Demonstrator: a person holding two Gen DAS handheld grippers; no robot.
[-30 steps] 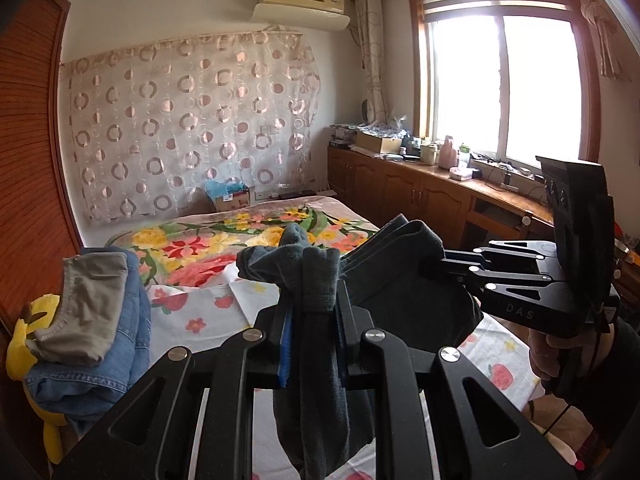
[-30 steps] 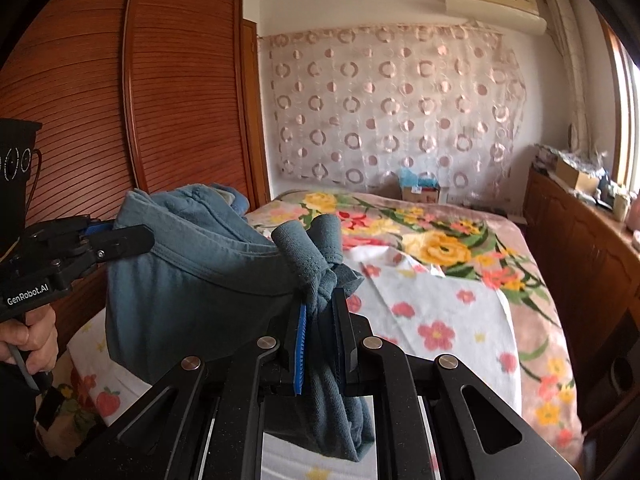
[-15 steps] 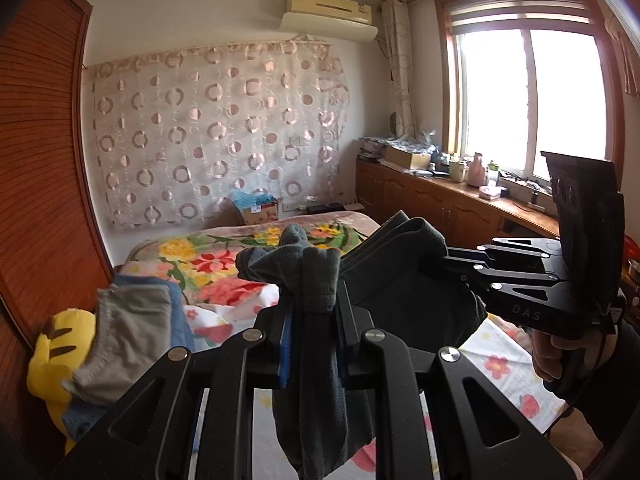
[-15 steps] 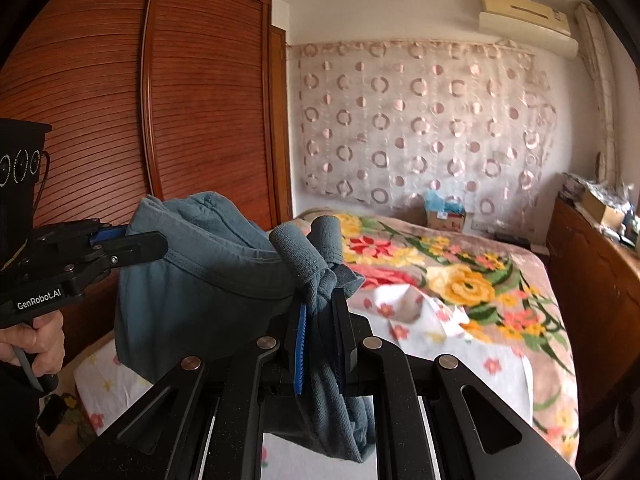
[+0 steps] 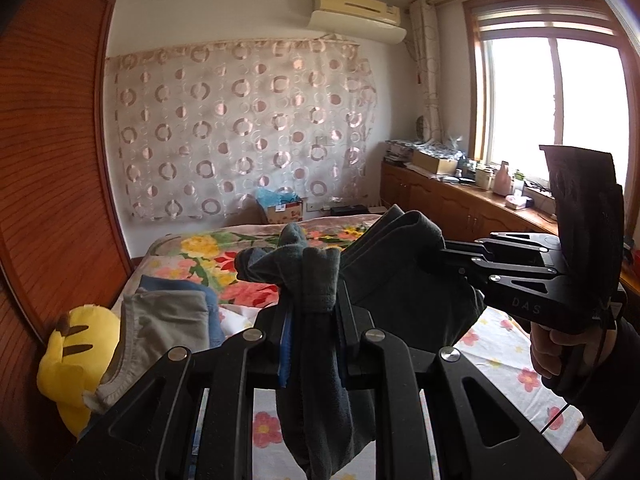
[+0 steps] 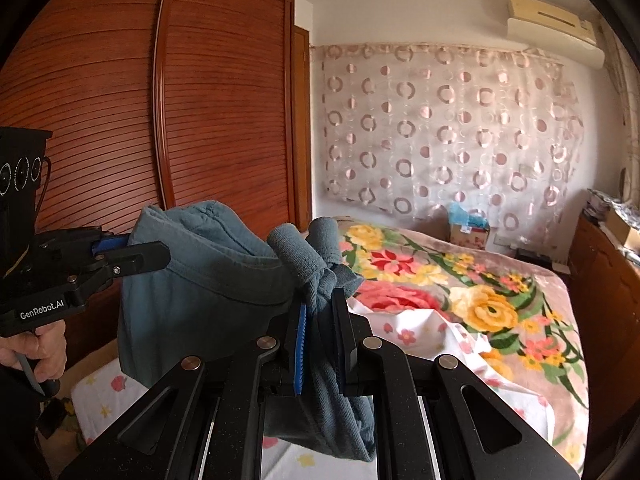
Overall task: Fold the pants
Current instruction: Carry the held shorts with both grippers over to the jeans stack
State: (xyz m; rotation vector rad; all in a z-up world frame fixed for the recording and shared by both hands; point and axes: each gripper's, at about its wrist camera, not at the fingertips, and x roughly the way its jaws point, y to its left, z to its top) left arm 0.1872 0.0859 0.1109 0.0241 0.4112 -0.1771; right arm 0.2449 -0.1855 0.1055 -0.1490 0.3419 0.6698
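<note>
Dark grey-blue fleece pants (image 5: 404,280) were held in the air above the floral-quilted bed (image 6: 460,292), stretched between both tools. A bunched edge was clamped by the closed left gripper (image 5: 310,308), and another bunch was pinched by the closed right gripper (image 6: 322,320). A yellow plush toy (image 5: 72,356) and folded beige trousers (image 5: 164,320) were seen at the bed's left side.

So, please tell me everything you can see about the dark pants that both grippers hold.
The pants are dark grey-blue, of soft knit-looking cloth with a stitched band along the top edge. They hang bunched in the air above the bed, between the left gripper and the right gripper, both jaws shut on the fabric. Nothing else touches them.
</note>
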